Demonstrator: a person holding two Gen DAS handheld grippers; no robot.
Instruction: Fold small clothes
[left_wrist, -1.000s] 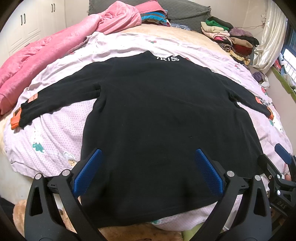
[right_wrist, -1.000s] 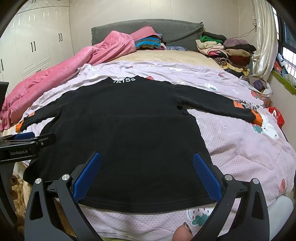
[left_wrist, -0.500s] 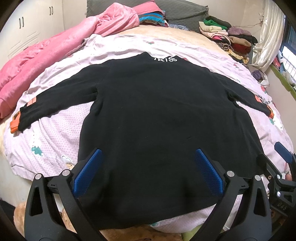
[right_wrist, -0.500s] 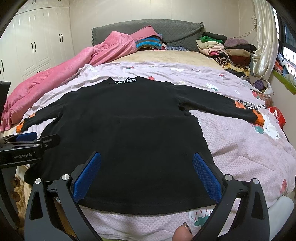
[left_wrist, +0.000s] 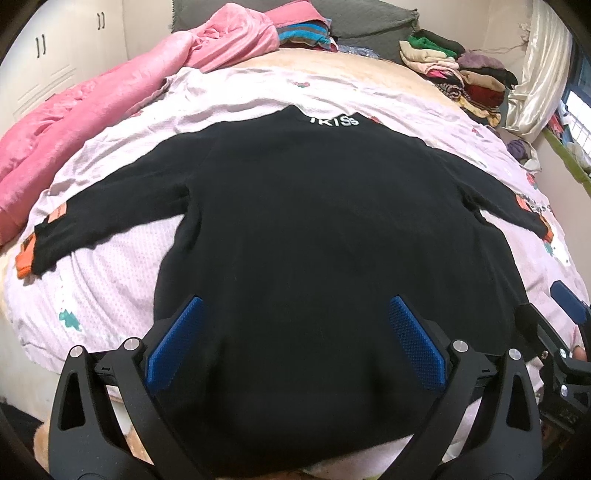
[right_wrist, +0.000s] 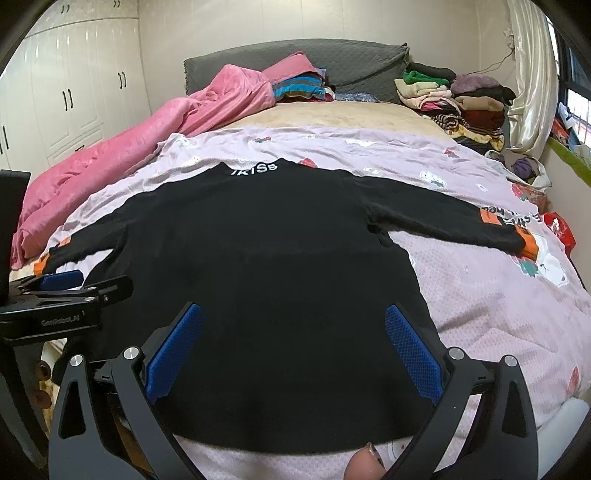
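Note:
A black long-sleeved sweater (left_wrist: 314, 229) (right_wrist: 266, 251) lies flat on the bed, collar away from me, both sleeves spread out. Its cuffs carry orange patches (left_wrist: 26, 258) (right_wrist: 526, 242). My left gripper (left_wrist: 295, 328) hovers open over the lower hem area, blue pads wide apart, nothing between them. My right gripper (right_wrist: 293, 332) is open above the hem's right half, also holding nothing. The right gripper (left_wrist: 565, 332) shows at the right edge of the left wrist view. The left gripper (right_wrist: 62, 295) shows at the left edge of the right wrist view.
A lilac printed sheet (right_wrist: 480, 295) covers the bed. A pink quilt (left_wrist: 85, 122) is bunched along the left side. Folded clothes (right_wrist: 461, 99) are stacked at the far right by a curtain. A grey headboard (right_wrist: 351, 62) and white wardrobes (right_wrist: 74, 92) stand behind. A fingertip (right_wrist: 364, 465) shows below.
Both grippers have eased slightly forward over the sweater's hem. The sweater has not moved and both grippers stay open.

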